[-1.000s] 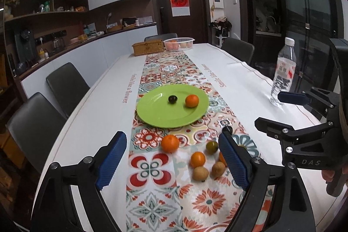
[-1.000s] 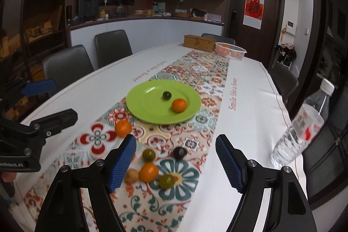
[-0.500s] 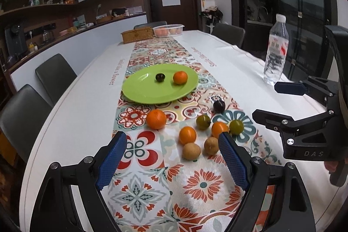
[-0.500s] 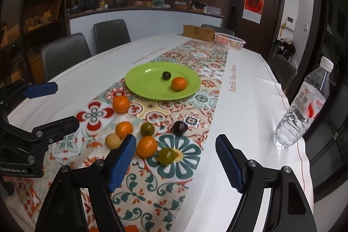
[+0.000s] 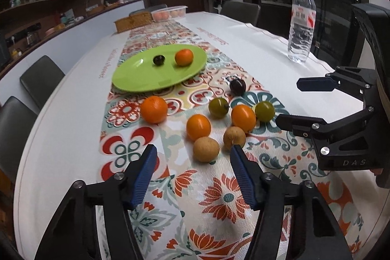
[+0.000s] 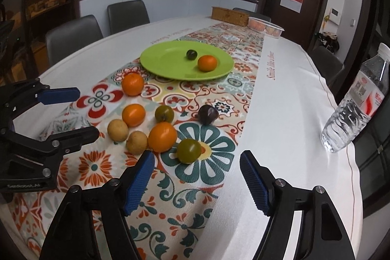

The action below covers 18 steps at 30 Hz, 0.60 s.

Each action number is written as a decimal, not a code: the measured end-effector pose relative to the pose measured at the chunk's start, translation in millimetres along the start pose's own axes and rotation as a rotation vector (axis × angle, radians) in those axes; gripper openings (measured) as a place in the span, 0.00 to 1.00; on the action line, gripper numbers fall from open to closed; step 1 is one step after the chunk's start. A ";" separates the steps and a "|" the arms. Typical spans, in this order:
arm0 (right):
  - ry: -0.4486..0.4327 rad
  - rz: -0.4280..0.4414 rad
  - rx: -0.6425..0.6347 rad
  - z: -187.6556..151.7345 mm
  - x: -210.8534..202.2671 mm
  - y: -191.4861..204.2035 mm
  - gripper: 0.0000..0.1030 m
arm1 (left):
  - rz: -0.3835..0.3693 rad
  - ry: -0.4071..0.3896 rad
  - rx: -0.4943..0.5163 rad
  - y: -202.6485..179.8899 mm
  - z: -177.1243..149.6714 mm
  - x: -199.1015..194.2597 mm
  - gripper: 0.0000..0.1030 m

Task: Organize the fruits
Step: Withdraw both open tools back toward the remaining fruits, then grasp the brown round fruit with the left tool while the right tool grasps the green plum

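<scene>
Just ahead of the left gripper (image 5: 191, 171), whose empty jaws are closing, lies a round tan fruit (image 5: 206, 149) on the patterned table runner (image 5: 219, 199), so centre it before clamping, while the right gripper (image 6: 196, 178), jaws narrowing, nears a green tomato (image 6: 189, 150).

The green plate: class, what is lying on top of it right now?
On the green plate lie two fruits: an orange and a small dark fruit, close together but apart. The rest of its top is bare. What is under the plate is covered.
</scene>
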State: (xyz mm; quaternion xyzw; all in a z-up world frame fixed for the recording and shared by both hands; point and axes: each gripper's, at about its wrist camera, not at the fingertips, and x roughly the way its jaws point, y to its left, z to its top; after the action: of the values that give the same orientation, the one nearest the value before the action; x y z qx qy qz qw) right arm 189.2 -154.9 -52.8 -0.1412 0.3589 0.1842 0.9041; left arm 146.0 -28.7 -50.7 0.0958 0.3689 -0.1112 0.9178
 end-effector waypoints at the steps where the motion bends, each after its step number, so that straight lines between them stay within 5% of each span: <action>1: 0.005 0.004 0.000 -0.4 2.2 0.0 0.68 | -0.006 0.008 0.003 0.0 -0.8 3.3 0.57; 18: 0.074 0.059 0.015 -2.5 31.2 -2.9 0.49 | -0.075 0.084 0.014 0.5 0.2 35.4 0.39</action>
State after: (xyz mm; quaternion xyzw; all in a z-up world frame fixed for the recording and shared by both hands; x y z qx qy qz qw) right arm 210.0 -151.2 -76.1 -0.1305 0.3974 0.2029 0.8854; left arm 171.2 -33.0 -75.2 0.0929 0.4096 -0.1440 0.8960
